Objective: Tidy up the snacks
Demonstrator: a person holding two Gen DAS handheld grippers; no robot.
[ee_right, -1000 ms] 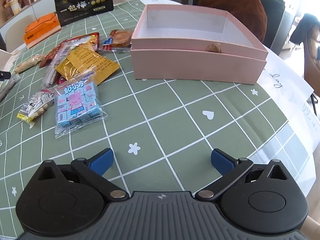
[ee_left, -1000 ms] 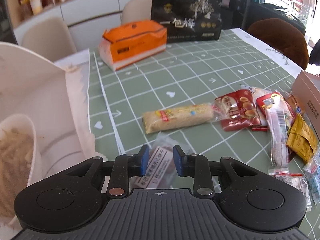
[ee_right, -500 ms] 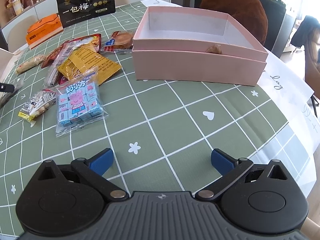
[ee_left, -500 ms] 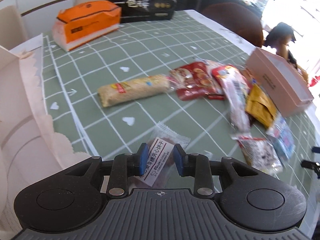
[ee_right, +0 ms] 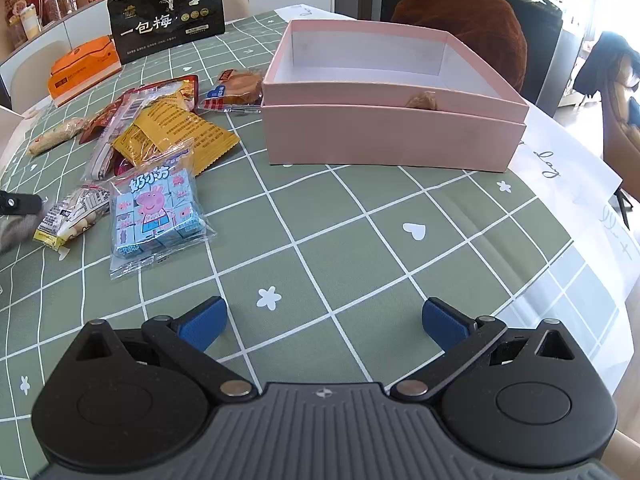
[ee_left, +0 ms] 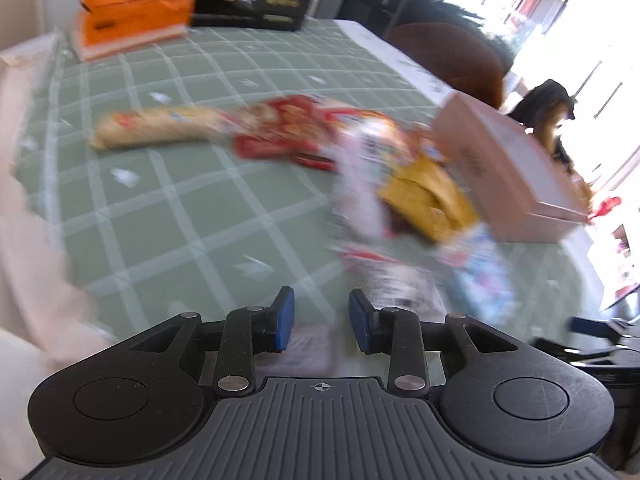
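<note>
Left claw (ee_left: 321, 322), its jaws just easing wider around a small clear packet (ee_left: 308, 346), is needing a firmer squeeze before carrying toward the pink box (ee_right: 394, 120).

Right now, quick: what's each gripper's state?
Left gripper: jaws just been opening, small packet between them, grip unclear.
Right gripper: open, empty.

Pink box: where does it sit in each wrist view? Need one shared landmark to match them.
Left wrist view: the pink box sits at the right edge, blurred, seen corner-on, just past the yellow packet.
Right wrist view: the pink box sits upper centre, open side up, right of the snack pile.
Shared landmark: the orange pack at the far end of the table.
</note>
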